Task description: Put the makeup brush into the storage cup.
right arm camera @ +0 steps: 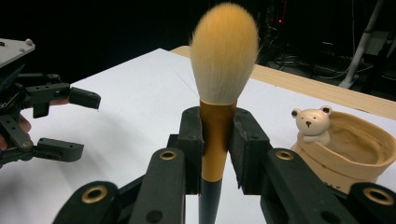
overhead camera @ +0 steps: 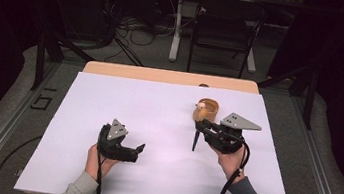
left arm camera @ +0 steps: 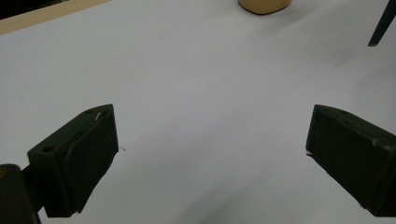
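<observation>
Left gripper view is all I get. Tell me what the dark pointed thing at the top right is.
Observer: It is the handle end of a brush, clamped in the right tool.
Operator: Say how the brush stands.
Observer: In the right gripper view, the pale bristles stand above the closed jaws; in the high view, the dark handle hangs down toward the white sheet.
Operator: Now describe the tan thing at my top edge.
Observer: It is a tan pot with a small bear figure on its rim, just beside the brush.
</observation>
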`<state>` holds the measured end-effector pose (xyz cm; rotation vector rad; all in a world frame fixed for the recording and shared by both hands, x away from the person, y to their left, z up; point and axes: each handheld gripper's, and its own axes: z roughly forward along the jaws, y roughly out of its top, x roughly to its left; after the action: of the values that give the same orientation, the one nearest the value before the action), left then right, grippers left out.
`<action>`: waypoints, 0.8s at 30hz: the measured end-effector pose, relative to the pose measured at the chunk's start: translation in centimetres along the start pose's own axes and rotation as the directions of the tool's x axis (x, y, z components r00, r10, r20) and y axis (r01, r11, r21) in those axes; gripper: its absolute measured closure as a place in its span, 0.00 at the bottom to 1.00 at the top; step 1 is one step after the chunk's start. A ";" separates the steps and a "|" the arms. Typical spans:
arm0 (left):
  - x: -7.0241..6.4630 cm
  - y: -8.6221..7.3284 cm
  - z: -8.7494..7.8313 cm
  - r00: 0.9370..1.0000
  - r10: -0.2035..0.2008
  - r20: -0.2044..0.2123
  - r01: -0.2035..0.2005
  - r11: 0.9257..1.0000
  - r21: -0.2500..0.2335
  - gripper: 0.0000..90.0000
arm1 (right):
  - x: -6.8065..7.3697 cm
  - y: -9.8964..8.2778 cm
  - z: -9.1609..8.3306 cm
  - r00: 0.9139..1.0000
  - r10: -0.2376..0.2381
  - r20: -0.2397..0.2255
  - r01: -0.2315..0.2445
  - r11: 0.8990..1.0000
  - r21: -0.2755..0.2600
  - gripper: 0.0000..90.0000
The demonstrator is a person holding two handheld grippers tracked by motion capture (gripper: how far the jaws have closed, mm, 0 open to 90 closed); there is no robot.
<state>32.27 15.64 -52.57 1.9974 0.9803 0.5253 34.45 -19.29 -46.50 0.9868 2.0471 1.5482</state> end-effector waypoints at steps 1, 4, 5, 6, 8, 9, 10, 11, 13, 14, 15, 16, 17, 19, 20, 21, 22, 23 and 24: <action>0.2 -0.1 -0.1 1.000 -0.006 -0.003 0.006 1.000 0.000 0.03 | 0.0 0.0 0.0 1.000 0.000 0.002 0.000 1.000 -0.005 0.85; 0.7 -0.4 -0.5 1.000 -0.025 -0.007 0.025 1.000 -0.003 0.03 | -0.3 0.1 -0.4 1.000 -0.007 0.010 0.007 1.000 -0.005 0.85; 0.9 -0.6 -0.6 1.000 -0.027 -0.011 0.027 1.000 -0.003 0.03 | -0.3 0.2 -0.5 1.000 -0.007 0.011 0.007 1.000 -0.005 0.85; 1.1 -0.7 -0.8 0.999 -0.032 -0.016 0.032 0.999 0.000 0.03 | -0.4 0.2 -0.6 1.000 -0.004 0.014 0.005 1.000 -0.014 0.85; 1.4 -1.1 -1.0 0.999 -0.044 -0.017 0.044 0.999 0.006 0.02 | -0.6 0.4 -0.8 1.000 -0.004 0.020 0.004 1.000 -0.015 0.85; 1.6 -1.2 -1.1 0.999 -0.046 -0.023 0.046 0.999 0.006 0.02 | -0.6 0.4 -0.9 1.000 -0.006 0.024 0.007 1.000 -0.019 0.85; 1.7 -1.3 -1.2 0.998 -0.051 -0.025 0.052 0.999 0.007 0.02 | -0.7 0.5 -1.0 1.000 -0.010 0.027 0.010 1.000 -0.020 0.85; 1.9 -1.5 -1.3 0.998 -0.055 -0.026 0.055 0.998 0.008 0.03 | -0.8 0.6 -1.1 1.000 -0.009 0.029 0.010 1.000 -0.020 0.85; 2.2 -1.7 -1.5 0.998 -0.060 -0.027 0.060 0.998 0.010 0.03 | -1.0 0.6 -1.3 0.999 -0.010 0.036 0.011 1.000 -0.018 0.85; 2.3 -1.7 -1.6 0.998 -0.063 -0.029 0.063 0.998 0.010 0.03 | -1.1 0.6 -1.4 0.999 -0.011 0.042 0.011 1.000 -0.018 0.85; 2.4 -1.8 -1.7 0.997 -0.071 -0.031 0.071 0.997 0.009 0.03 | -1.2 0.6 -1.4 0.999 -0.006 0.044 0.006 1.000 -0.018 0.85; 2.5 -1.9 -1.8 0.997 -0.075 -0.028 0.075 0.997 0.009 0.03 | -1.3 0.6 -1.4 0.999 -0.007 0.047 0.008 1.000 -0.023 0.85; 2.6 -1.9 -1.9 0.997 -0.075 -0.029 0.075 0.997 0.007 0.03 | -1.4 0.6 -1.5 0.999 -0.008 0.054 0.009 1.000 -0.022 0.85; 2.8 -2.0 -2.1 0.996 -0.080 -0.031 0.080 0.997 0.000 0.02 | -1.5 0.7 -1.7 0.998 -0.008 0.060 0.009 1.000 -0.021 0.85; 2.8 -2.0 -2.3 0.996 -0.082 -0.035 0.082 0.997 -0.005 0.01 | -1.6 0.7 -1.7 0.998 -0.006 0.062 0.007 1.000 -0.021 0.85; 2.9 -2.0 -2.6 0.995 -0.096 -0.038 0.095 0.995 -0.028 0.01 | -1.6 0.8 -1.8 0.998 -0.005 0.063 0.007 1.000 -0.025 0.85; 3.0 -2.1 -2.8 0.994 -0.101 -0.032 0.100 0.994 -0.041 0.01 | -1.7 0.8 -1.9 0.998 -0.010 0.065 0.011 1.000 -0.022 0.85; 3.1 -2.1 -3.0 0.994 -0.102 -0.038 0.100 0.994 -0.046 0.01 | -1.7 0.9 -1.9 0.998 -0.011 0.066 0.013 0.999 -0.030 0.85; 3.2 -2.2 -3.1 0.994 -0.095 -0.048 0.093 0.995 -0.040 0.01 | -1.8 1.0 -2.0 0.997 -0.014 0.071 0.016 1.000 -0.024 0.85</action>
<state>31.16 20.47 -52.54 1.9023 1.0812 0.5399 34.56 -21.81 -45.14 1.0006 1.9786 1.5052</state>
